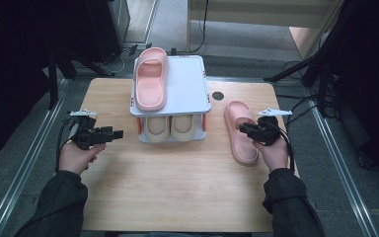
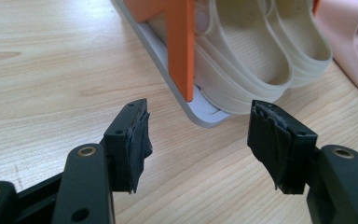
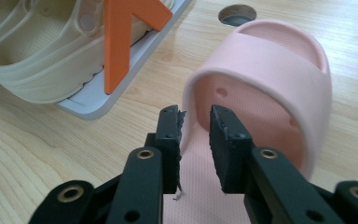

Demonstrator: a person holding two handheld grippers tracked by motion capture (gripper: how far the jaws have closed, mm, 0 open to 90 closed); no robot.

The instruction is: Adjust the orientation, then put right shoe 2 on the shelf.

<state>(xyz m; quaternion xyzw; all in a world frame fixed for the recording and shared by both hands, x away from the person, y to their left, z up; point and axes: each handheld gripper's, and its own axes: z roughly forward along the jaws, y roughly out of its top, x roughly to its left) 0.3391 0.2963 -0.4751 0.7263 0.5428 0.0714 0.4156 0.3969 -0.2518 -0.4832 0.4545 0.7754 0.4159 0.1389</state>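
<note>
The right gripper (image 1: pixel 247 129), its jaws parted a little and gripping nothing, hovers at the strap edge of the pink slipper (image 1: pixel 241 132) lying right of the shoe rack (image 1: pixel 190 84) on the worktop (image 1: pixel 177 182) (the left gripper (image 1: pixel 117 133) is released wide, near the rack's left).

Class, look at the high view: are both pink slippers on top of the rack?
No: one pink slipper lies on the rack, the other on the table.

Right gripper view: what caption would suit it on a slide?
Right hand-held gripper, jaws slightly apart, at the strap edge of a pink slipper on the wooden table.
</note>
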